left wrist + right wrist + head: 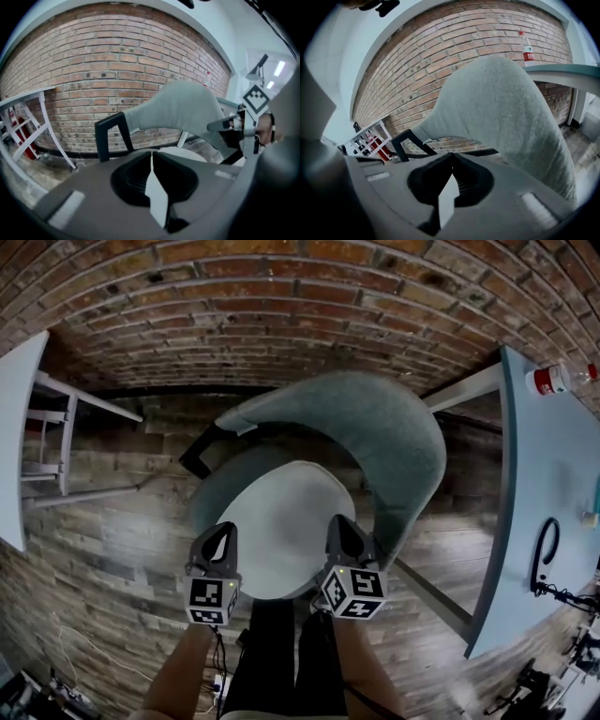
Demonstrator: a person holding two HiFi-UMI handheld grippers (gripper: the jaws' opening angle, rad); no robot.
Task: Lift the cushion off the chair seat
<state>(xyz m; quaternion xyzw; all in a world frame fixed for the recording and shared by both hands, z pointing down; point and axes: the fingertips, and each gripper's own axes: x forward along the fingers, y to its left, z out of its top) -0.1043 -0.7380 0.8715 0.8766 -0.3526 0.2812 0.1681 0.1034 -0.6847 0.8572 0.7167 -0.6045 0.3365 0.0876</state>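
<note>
Left side: the left gripper (222, 532) hangs over the near left edge of the cushion (286, 517). Its jaws are pressed together with nothing between them.

Centre: the cushion lies flat on the seat of the chair (398, 442), not lifted. It is a pale oval whose long axis runs from near to far and leans slightly right at the far end. It sits between the two grippers and just ahead of them.

Right side: the right gripper (340, 524) hangs over the near right edge of the cushion. Its jaws are also together and empty. Neither gripper is clearly the nearer. Whether either one touches the cushion cannot be told.

Judgement: both sets of jaws must part before they can take the edge, and the cushion's near rim is the nearest place for each to grip.

View differences: the left gripper view shows a sliver of the cushion past its jaws, and the right gripper beyond. The right gripper view shows no cushion, only the chair back, and a bottle (526, 47) on the table (562, 71).
</note>
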